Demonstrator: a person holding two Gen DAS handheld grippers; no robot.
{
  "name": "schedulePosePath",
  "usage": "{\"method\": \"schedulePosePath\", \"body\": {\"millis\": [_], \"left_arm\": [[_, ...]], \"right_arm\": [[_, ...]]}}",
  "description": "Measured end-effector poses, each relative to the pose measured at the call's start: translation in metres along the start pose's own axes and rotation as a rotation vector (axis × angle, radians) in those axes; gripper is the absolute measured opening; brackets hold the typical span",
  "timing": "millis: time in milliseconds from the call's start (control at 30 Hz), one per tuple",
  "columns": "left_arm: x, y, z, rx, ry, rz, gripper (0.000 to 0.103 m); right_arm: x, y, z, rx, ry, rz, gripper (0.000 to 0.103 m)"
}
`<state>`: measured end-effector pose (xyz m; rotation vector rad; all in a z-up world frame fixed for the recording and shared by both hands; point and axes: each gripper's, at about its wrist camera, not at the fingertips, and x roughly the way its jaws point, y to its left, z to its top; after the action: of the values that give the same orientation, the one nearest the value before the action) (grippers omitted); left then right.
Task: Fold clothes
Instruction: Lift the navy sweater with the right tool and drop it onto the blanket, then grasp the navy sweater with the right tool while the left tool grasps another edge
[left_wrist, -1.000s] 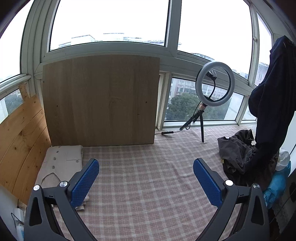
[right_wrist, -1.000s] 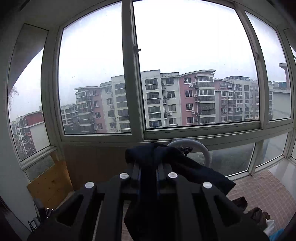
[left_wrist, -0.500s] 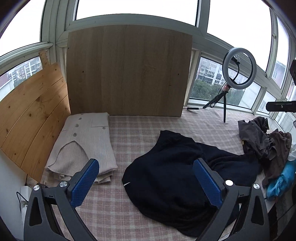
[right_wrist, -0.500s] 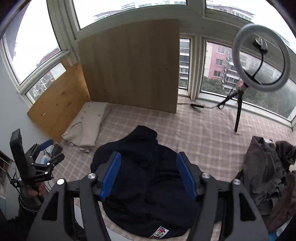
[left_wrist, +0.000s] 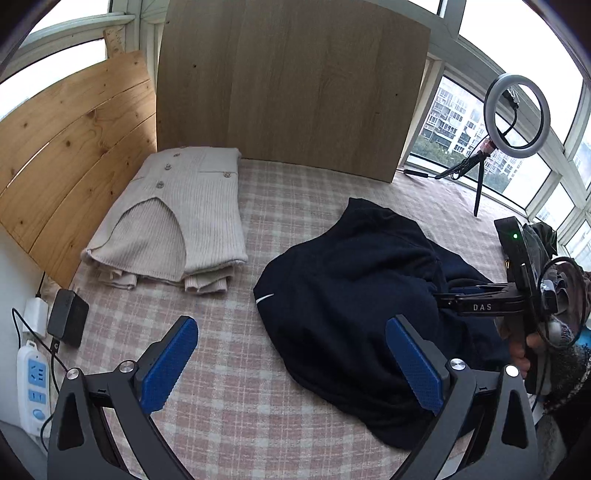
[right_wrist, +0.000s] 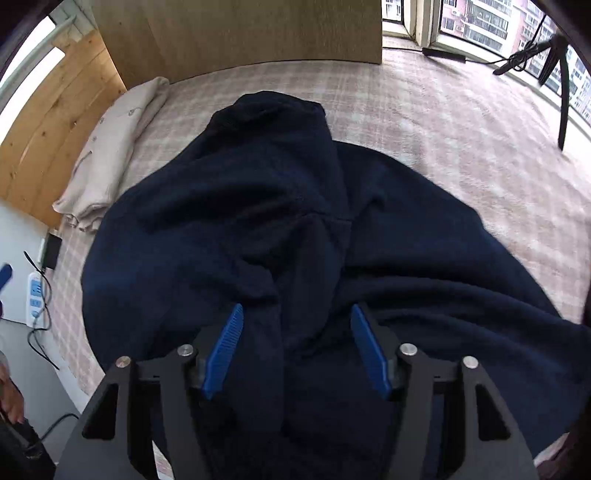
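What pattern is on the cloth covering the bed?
A pink and beige check on the bed cover, clearest in the left wrist view.

Sweater (left_wrist: 369, 295) on bed (left_wrist: 229, 369), cardigan (left_wrist: 177, 218) left

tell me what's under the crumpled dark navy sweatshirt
The crumpled dark navy sweatshirt lies on the pink plaid cloth surface. Whatever else it covers is hidden.
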<state>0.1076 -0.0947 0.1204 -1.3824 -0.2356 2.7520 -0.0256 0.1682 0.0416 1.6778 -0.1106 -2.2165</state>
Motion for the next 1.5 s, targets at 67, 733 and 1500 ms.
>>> {"method": "schedulePosePath", "body": {"millis": [67, 733, 1500], "left_arm": [[0.003, 0.002, -0.008, -0.013, 0.015, 0.02, 0.102], [0.041, -0.032, -0.017, -0.005, 0.098, 0.002, 0.102], [0.051, -0.005, -0.062, -0.089, 0.215, 0.029, 0.101]], "right_arm": [[-0.008, 0.004, -0.004, -0.027, -0.01, 0.055, 0.007], [-0.162, -0.084, -0.058, 0.01, -0.203, 0.25, 0.005], [-0.078, -0.027, 0.023, -0.279, -0.119, 0.124, 0.055]]}}
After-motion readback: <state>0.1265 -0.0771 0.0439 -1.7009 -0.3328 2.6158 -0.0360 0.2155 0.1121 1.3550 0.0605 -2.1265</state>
